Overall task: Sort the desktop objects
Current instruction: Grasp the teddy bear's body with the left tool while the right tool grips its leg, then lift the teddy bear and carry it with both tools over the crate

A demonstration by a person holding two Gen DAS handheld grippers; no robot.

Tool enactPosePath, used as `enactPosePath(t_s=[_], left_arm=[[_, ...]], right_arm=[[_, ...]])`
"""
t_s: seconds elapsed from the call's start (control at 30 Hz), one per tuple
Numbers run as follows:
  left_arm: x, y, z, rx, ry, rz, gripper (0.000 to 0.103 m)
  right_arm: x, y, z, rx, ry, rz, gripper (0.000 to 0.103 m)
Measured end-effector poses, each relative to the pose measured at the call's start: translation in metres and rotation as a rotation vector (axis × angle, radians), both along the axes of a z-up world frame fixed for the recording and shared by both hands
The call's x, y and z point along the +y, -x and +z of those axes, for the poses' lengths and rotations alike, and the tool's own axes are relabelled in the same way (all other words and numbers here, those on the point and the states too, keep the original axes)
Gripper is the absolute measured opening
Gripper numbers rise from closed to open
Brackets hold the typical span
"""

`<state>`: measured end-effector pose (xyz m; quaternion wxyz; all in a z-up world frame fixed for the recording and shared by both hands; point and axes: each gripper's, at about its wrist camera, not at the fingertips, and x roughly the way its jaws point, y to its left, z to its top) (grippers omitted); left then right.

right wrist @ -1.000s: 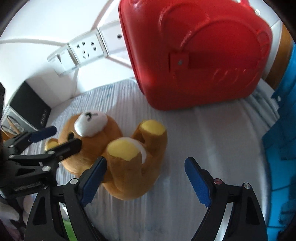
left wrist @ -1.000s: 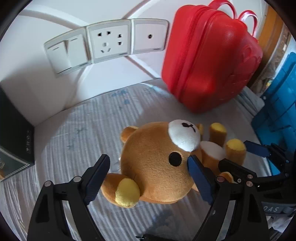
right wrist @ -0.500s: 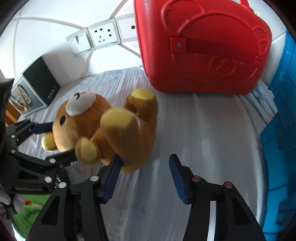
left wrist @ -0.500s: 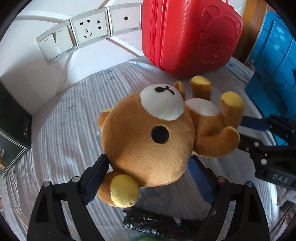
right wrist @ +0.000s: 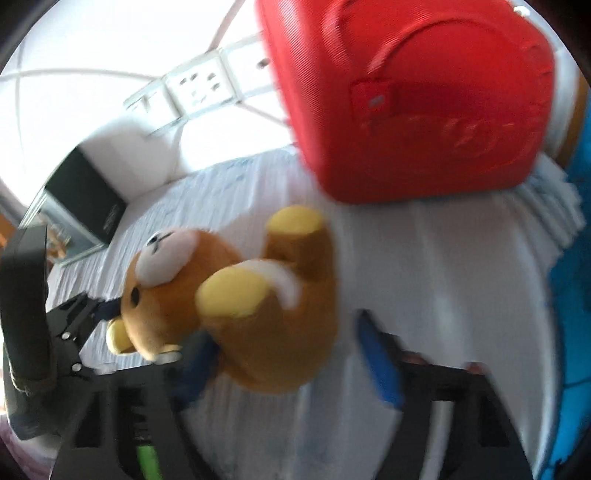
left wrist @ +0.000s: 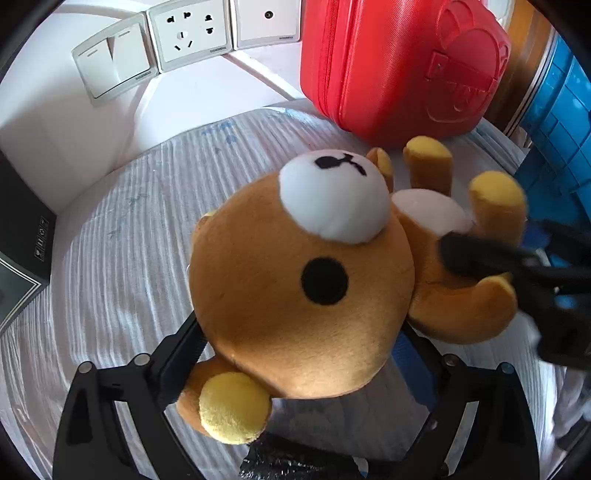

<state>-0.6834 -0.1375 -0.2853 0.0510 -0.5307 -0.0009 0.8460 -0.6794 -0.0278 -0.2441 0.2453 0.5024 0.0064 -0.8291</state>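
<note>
Left wrist view: a brown plush bear (left wrist: 295,295) with a white muzzle, 1 black eye showing and yellow paw pads lies on its back on a white ribbed cloth (left wrist: 122,258) covering the worktop. Its big round head fills the space between the left tongs (left wrist: 299,354), which angle steeply downward; the jaws are spread wide and opening, and the head hides both blue pads, so contact cannot be judged. The right tongs (left wrist: 480,258) reach in from the right at the bear's belly, blurred. A red case (left wrist: 388,66) stands behind, under a wall socket panel (left wrist: 188,33).

Right wrist view: heavily blurred. The bear's body (right wrist: 266,332) sits over the left blue pad of the right tongs (right wrist: 288,358), whose jaws stand narrow; the right pad (right wrist: 380,362) looks clear of it, so a grip cannot be told.
</note>
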Motion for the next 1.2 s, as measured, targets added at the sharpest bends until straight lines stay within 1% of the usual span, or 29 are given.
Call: enactPosePath(t_s=[0.03,0.1,0.13,0.2,0.3,0.4,0.5,0.53,0.63,0.77,0.87,1.03,1.2], left_arm=[[0.001,-0.001,0.0,0.007,0.001,0.002,0.093],[0.003,-0.005,0.003,0.024,0.005,0.005,0.088],[0.003,-0.008,0.006,0.027,0.004,0.013,0.087],[0.003,-0.012,0.012,0.031,-0.002,0.029,0.086],[0.003,-0.026,0.028,0.056,-0.012,0.052,0.086],[0.008,-0.049,0.055,0.102,0.002,0.072,0.086],[0.011,-0.08,0.091,0.158,-0.01,0.099,0.086],[0.014,-0.095,0.107,0.187,-0.006,0.108,0.086],[0.026,-0.134,0.146,0.258,0.012,0.143,0.086],[0.047,-0.186,0.181,0.312,-0.002,0.19,0.086],[0.062,-0.224,0.201,0.348,-0.01,0.223,0.086],[0.089,-0.278,0.231,0.415,0.037,0.279,0.086],[0.119,-0.316,0.251,0.457,0.055,0.318,0.086]], right_arm=[[-0.008,0.002,0.001,0.014,-0.006,0.008,0.047],[-0.014,-0.007,0.008,0.066,-0.055,0.028,0.042],[-0.017,-0.011,0.012,0.085,-0.067,0.037,0.038],[-0.017,-0.019,0.021,0.108,-0.065,0.05,0.034],[-0.013,-0.029,0.038,0.13,-0.048,0.062,0.031],[-0.005,-0.049,0.064,0.16,-0.034,0.083,0.031],[0.002,-0.08,0.1,0.223,-0.015,0.106,0.031],[0.005,-0.091,0.113,0.243,-0.007,0.112,0.031],[0.015,-0.128,0.153,0.307,0.019,0.134,0.031],[0.03,-0.183,0.196,0.397,0.005,0.164,0.031],[0.046,-0.217,0.218,0.436,0.018,0.186,0.031],[0.078,-0.264,0.243,0.494,0.062,0.234,0.031],[0.108,-0.291,0.259,0.534,0.079,0.276,0.031]])
